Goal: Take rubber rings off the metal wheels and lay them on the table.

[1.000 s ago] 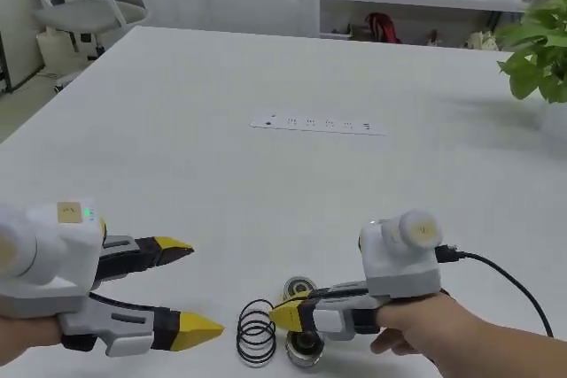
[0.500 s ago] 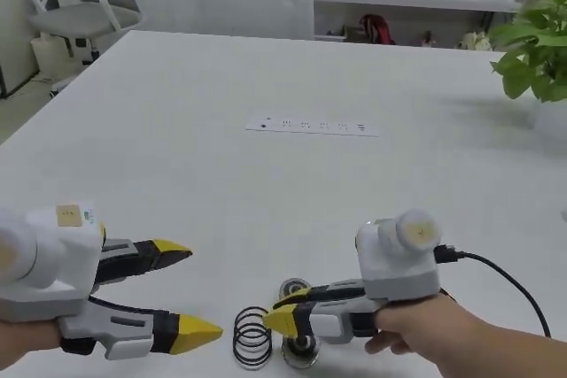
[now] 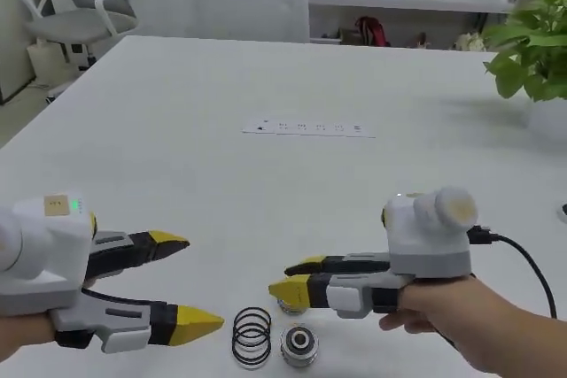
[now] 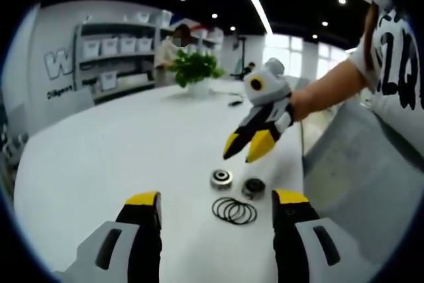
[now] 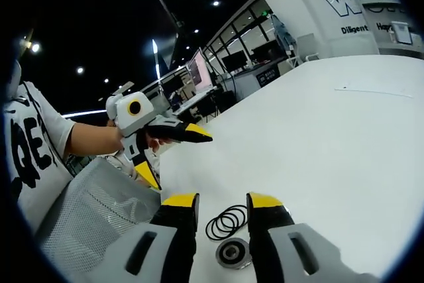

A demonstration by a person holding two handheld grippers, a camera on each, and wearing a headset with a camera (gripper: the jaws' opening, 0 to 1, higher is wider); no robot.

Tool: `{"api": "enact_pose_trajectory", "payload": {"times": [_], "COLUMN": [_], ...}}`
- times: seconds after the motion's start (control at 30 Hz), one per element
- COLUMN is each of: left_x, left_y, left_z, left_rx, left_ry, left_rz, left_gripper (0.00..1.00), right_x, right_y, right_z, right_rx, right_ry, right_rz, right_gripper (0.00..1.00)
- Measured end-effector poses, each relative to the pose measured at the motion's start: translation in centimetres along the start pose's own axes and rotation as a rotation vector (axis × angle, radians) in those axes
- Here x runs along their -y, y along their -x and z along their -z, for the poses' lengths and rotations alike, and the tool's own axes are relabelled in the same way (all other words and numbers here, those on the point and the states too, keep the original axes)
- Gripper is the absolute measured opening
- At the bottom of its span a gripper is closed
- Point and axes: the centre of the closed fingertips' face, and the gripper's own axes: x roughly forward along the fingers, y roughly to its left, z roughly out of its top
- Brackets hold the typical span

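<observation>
Your right gripper point(image 3: 293, 278) hovers over the table point(image 3: 266, 183), its jaws a narrow gap apart with nothing between them. Your left gripper point(image 3: 183, 281) hangs at 9 o'clock of it in the head view, jaws spread wide and likewise empty.

Outward from the right tips, the first wheel point(image 3: 289, 308) lies just below them at 6 o'clock, partly hidden by the lower jaw. The second wheel point(image 3: 299, 343) lies a little farther along the same line, flat on the table with its hub facing up. The rings point(image 3: 252, 335) rest at 7 o'clock, just beside the second wheel. They form an overlapping row whose long axis runs 12 to 6.

The right gripper looks the nearer to both wheels, and a short drop toward 6 o'clock should bring its jaws around one. The left gripper would have to reach toward 4 o'clock, across the rings, to get there. Whether a ring still sits on either wheel is too small to tell.
</observation>
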Motion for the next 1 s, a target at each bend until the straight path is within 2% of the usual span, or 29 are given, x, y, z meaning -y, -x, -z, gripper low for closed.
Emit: {"api": "enact_pose_trajectory", "payload": {"times": [0.17,0.53,1.0], "left_x": [0.3,1.2,1.6], "left_y": [0.3,1.1,1.8], "left_z": [-0.9,-2.4,-2.5], "left_rx": [0.016,0.043,0.051], "left_ry": [-0.008,-0.029,-0.033], "left_rz": [-0.002,0.001,-0.01], "left_gripper": [0.71,0.78,0.85], "right_x": [-0.7,-1.4,-1.6], "right_y": [1.7,4.8,7.8], "right_z": [-0.7,-0.5,0.6], "right_rx": [0.023,0.017,-0.017], "right_ry": [0.05,0.165,0.298], "right_rz": [0.004,0.04,0.096], "right_gripper": [0.33,0.48,0.62]}}
